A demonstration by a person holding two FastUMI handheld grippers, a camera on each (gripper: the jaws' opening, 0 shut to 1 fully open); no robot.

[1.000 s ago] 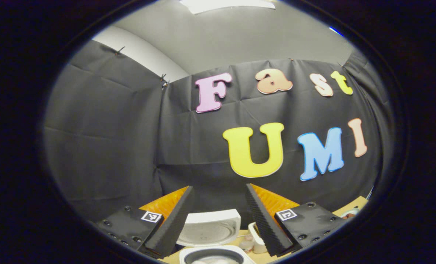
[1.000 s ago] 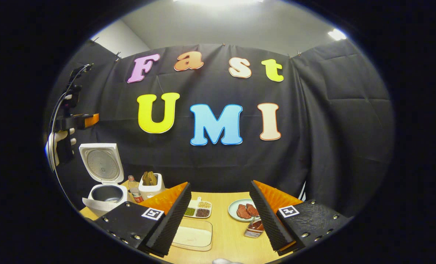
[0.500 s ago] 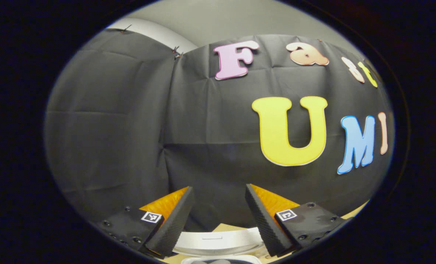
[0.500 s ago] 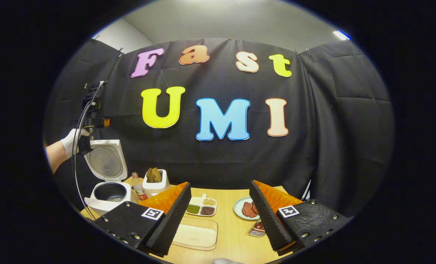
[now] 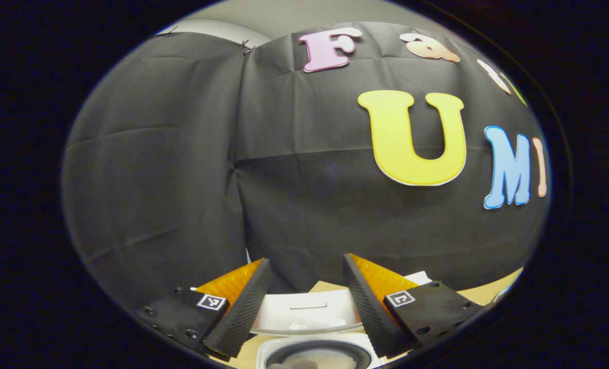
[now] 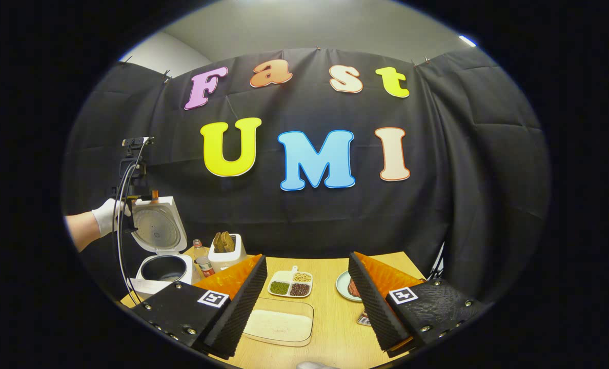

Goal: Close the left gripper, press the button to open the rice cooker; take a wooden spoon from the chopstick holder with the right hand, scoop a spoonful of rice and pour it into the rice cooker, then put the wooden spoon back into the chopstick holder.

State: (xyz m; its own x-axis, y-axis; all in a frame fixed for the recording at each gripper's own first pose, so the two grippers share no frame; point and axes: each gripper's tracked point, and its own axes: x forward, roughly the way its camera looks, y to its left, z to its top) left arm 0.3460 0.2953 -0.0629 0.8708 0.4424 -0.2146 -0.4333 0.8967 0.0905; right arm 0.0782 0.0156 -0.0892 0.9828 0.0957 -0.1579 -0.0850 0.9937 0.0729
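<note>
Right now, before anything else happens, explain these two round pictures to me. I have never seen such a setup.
There is no machine here: a person holds a two-finger tool in each hand, and a fisheye camera rides on each, looking along its fingers.

In the left gripper view, the left tool is open and holds nothing. It hangs above the rice cooker, whose lid stands open.

In the right gripper view, the right tool is also open and holds nothing. Below it is a wooden table with a clear tray of rice, a divided dish of beans, a plate, a bottle and the white chopstick holder with wooden utensils inside. Far left, a gloved hand holds the other tool beside the cooker.
</note>
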